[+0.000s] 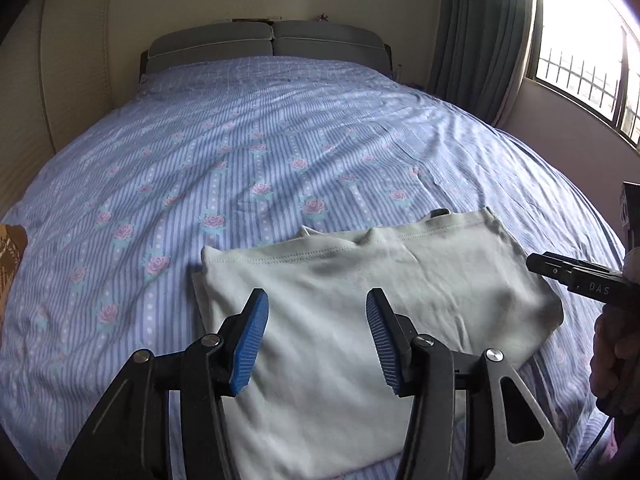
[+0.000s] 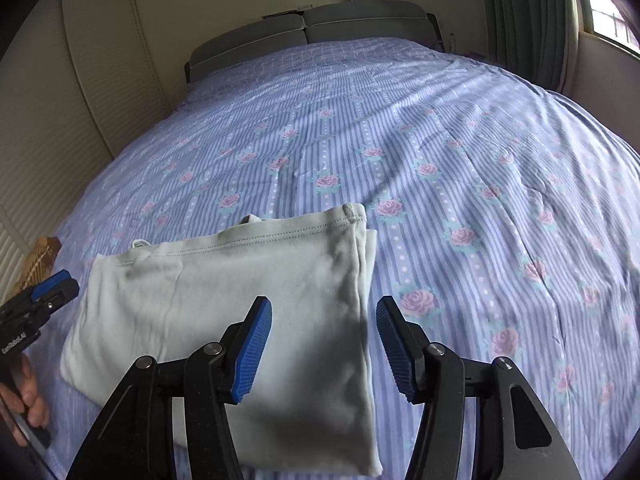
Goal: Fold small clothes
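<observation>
A pale grey-green garment (image 1: 360,304) lies folded into a flat rectangle on the near part of the bed; it also shows in the right wrist view (image 2: 248,300). My left gripper (image 1: 318,308) is open and empty, hovering over the garment's near left part. My right gripper (image 2: 324,316) is open and empty, its jaws standing either side of the garment's right edge. The right gripper's tip shows in the left wrist view (image 1: 560,270) beside the garment's right edge. The left gripper shows at the left of the right wrist view (image 2: 48,292).
The bed (image 1: 240,152) is covered by a blue striped sheet with pink roses. A grey headboard (image 1: 272,44) stands at the far end. A window (image 1: 592,52) and curtain are at the right, a louvred wall (image 2: 60,140) at the left. A brown patterned object (image 2: 38,264) lies at the bed's left edge.
</observation>
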{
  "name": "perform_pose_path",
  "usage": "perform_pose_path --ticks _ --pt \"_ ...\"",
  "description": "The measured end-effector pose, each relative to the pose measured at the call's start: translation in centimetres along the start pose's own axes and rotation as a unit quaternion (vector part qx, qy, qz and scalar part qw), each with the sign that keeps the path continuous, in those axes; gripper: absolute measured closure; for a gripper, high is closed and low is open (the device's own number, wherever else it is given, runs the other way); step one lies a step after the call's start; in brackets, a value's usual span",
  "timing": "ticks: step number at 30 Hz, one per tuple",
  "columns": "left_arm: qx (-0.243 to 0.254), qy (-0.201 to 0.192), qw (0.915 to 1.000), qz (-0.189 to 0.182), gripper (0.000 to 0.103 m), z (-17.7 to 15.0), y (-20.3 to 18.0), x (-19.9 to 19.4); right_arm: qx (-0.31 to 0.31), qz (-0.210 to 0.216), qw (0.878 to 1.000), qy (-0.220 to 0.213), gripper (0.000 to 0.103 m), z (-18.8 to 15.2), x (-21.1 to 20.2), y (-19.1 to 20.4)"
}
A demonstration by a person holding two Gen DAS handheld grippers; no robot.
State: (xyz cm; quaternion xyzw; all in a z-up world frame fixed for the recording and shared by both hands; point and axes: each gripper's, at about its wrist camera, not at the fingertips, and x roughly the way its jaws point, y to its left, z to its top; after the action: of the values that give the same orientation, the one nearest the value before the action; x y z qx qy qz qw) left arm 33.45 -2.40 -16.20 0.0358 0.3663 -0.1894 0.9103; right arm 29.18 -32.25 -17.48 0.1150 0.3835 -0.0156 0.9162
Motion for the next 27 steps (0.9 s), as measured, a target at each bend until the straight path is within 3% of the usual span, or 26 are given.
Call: perform_pose_path --ticks 3,8,16,23,27 --pt "-0.021 0.022 0.9995 0.012 0.053 -1.4 -0.9 0.4 0.013 0.021 1.0 0.011 0.043 -0.9 -0.9 -1.9" --pt "-0.05 0.006 0.998 0.037 0.052 -1.0 -2.7 0.2 0.027 0.091 0.995 0.019 0.043 1.5 -0.1 -4.3" --pt "-0.09 -0.012 0.9952 0.036 0.049 1.3 -3.5 2.2 0.042 0.16 0.98 0.113 0.044 3.8 6.3 -6.1" --pt "-0.102 -0.01 0.9935 0.05 0.049 0.1 -1.7 3.0 0.03 0.195 0.973 0.116 0.062 3.8 7.9 -5.3" --pt "-0.06 -0.005 0.9963 0.062 0.049 0.1 -2.8 3.0 0.077 0.245 0.957 0.132 0.071 4.0 8.8 -7.4"
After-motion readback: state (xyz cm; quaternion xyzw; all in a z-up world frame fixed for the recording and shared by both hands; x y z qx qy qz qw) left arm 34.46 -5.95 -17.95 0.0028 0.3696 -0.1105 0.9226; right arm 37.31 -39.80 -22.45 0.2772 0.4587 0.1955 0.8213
